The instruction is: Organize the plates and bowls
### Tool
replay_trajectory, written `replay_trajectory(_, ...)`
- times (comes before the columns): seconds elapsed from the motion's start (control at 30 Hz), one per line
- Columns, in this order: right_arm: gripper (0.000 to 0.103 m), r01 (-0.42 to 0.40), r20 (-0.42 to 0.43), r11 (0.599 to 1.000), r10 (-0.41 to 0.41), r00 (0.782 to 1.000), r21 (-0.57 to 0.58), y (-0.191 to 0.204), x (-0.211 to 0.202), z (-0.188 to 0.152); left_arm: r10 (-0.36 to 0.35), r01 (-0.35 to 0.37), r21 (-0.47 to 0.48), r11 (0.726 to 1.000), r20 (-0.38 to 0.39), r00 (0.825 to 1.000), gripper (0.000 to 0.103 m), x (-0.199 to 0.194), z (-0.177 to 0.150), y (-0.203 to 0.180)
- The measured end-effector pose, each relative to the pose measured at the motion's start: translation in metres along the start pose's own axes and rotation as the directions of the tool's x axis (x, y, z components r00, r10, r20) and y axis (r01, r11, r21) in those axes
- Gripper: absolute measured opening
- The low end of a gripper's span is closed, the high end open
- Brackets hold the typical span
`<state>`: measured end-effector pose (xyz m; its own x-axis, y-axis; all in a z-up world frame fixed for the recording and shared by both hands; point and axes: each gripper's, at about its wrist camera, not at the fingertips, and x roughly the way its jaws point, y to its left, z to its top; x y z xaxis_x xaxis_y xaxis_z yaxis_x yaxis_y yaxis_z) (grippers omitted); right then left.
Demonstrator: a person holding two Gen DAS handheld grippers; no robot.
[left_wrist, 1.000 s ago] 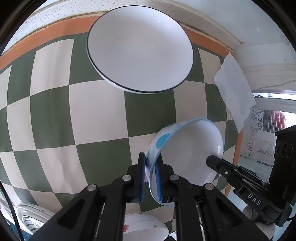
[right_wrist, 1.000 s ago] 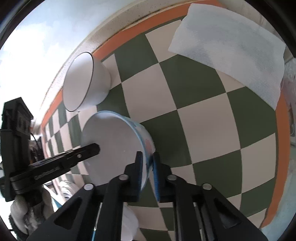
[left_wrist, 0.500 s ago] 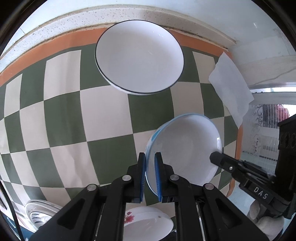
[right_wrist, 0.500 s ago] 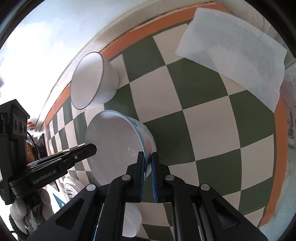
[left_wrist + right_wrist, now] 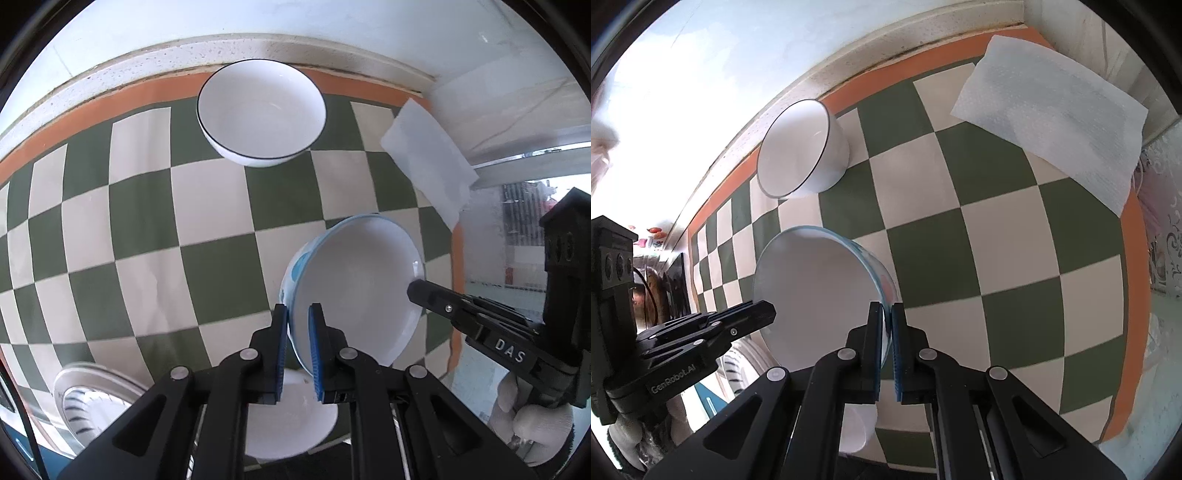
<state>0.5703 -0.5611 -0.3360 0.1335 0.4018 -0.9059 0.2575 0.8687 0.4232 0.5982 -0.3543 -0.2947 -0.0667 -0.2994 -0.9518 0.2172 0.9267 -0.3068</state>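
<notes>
Both grippers hold one white bowl with a light-blue rim and blue spots [image 5: 354, 291] above the checked table, each clamped on opposite sides of its rim. My left gripper [image 5: 297, 325] is shut on the near rim in its view. My right gripper [image 5: 886, 325] is shut on the rim in its view, where the bowl [image 5: 816, 295] shows its white inside. A white bowl with a thin black rim [image 5: 260, 110] stands at the table's far edge; it also shows in the right wrist view [image 5: 801, 162].
The green-and-white checked tablecloth [image 5: 207, 273] has an orange border. A white paper towel [image 5: 428, 158], [image 5: 1056, 107] lies at the far right corner. A white plate [image 5: 284, 424] and a striped plate [image 5: 92, 406] lie at the near edge below the held bowl.
Both grippers have pulled back and up with the blue-rimmed bowl. The black-rimmed bowl now looks smaller and farther away. More of the near plates shows.
</notes>
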Motion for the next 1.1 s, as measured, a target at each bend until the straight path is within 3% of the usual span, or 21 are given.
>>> replay_trajectory(0.33,0.006,-0.027,0.033,0.998,0.029,0.999,-0.055,0.018,-0.036,-0.051,-0.045,0.045,0.002,0.999,0.021,0.999,0.008,-0.028,-0.056,0.014)
replay_trajectory(0.53,0.006,-0.04,0.005,0.993,0.041,0.999,-0.108,0.039,-0.035,-0.089,-0.056,0.056,-0.039,0.998,-0.001,0.998,0.008,-0.026,-0.092,0.036)
replay_trajectory(0.7,0.006,-0.044,-0.038,0.992,0.04,0.998,-0.121,0.046,-0.015,-0.106,-0.062,0.059,-0.081,0.995,-0.031,0.998,0.008,-0.014,-0.105,0.051)
replay_trajectory(1.1,0.006,-0.05,-0.088,0.993,0.041,0.995,-0.107,0.04,0.005,-0.116,-0.02,0.018,-0.041,0.999,-0.053,0.998,0.01,-0.009,-0.114,0.047)
